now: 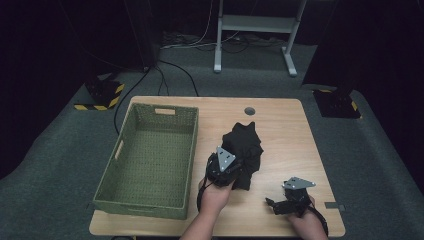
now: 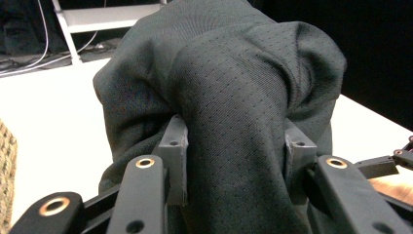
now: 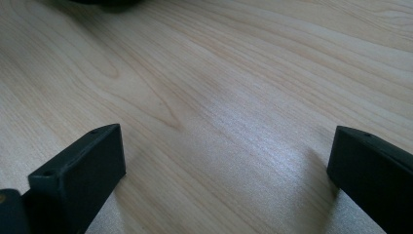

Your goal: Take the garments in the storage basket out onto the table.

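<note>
The left gripper [image 2: 236, 151] clamps a fold of black cloth [image 2: 229, 73], the right gripper [image 3: 226, 170] gapes over bare table [image 3: 204, 73], and the green basket [image 1: 110, 175] looks empty.

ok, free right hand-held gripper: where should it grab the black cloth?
Probably the loose peak at the far end of the black cloth, coming from the right across the bare table. The left hand-held gripper already pinches the near fold, and the far part stands bunched up.
</note>
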